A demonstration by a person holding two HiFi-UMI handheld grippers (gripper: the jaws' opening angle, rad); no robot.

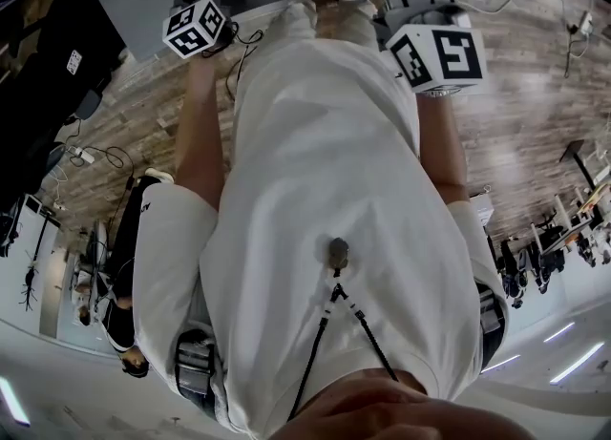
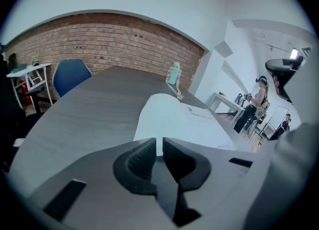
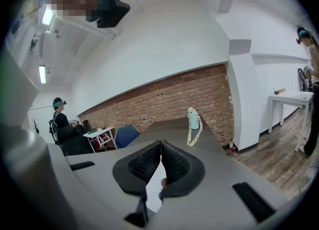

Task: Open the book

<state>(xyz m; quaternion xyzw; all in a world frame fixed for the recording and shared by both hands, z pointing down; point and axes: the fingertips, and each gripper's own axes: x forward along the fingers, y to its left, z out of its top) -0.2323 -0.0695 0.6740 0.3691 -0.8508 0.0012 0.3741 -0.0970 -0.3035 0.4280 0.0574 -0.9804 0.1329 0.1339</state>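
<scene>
- Book (image 2: 182,119), white and closed, lies flat on the grey desk (image 2: 94,109) at centre frame in the left gripper view, just beyond the left gripper (image 2: 157,144). Its long axis runs away toward the upper right.
- Left fingers stand a thin slit apart, holding nothing. The right gripper (image 3: 161,146) has its fingers pressed tip to tip and empty, with a white sliver, likely the book, low behind them.
- Left gripper looks better placed for the cover's near edge.
- Cover print is too small to read.
</scene>
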